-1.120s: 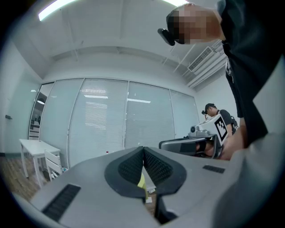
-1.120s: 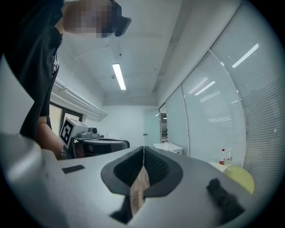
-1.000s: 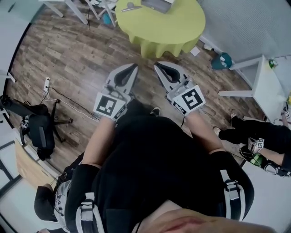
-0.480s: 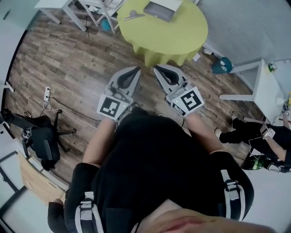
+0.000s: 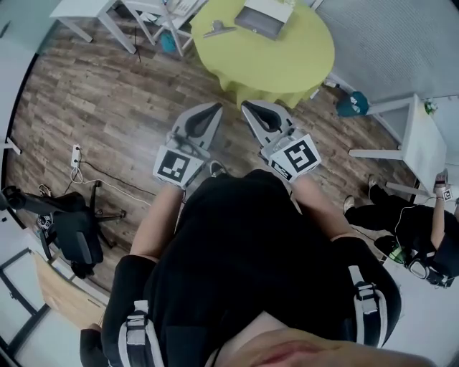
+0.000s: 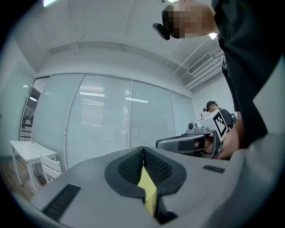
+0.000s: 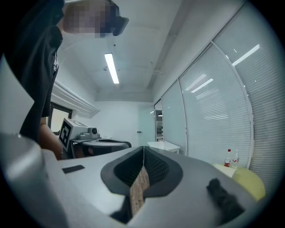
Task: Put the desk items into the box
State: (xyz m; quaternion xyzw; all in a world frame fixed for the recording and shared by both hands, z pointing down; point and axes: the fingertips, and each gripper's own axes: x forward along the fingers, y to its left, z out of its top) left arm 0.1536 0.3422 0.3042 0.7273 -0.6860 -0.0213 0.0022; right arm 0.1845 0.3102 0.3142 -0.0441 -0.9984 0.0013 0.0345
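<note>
A round table with a yellow-green cloth (image 5: 276, 61) stands ahead of me. On it lie an open grey-and-white box (image 5: 264, 17) and a small grey desk item (image 5: 217, 29). My left gripper (image 5: 213, 109) and right gripper (image 5: 247, 109) are held side by side at waist height, short of the table's near edge, pointing level at it. Both are shut with nothing between the pads. In the left gripper view the gripper (image 6: 143, 150) is shut, with yellow cloth showing below. In the right gripper view the gripper (image 7: 143, 159) is shut too, and the table's edge (image 7: 250, 181) carries a dark item (image 7: 222, 198).
White tables and a chair (image 5: 136, 11) stand at the back left, and another white table (image 5: 423, 136) at the right. A seated person (image 5: 423, 229) is at the right edge. A black stand (image 5: 68, 226) and a power strip (image 5: 74, 133) lie on the wooden floor at left.
The table has come nearer and lower in the head view as I walk toward it. Both grippers keep their pose and stay shut.
</note>
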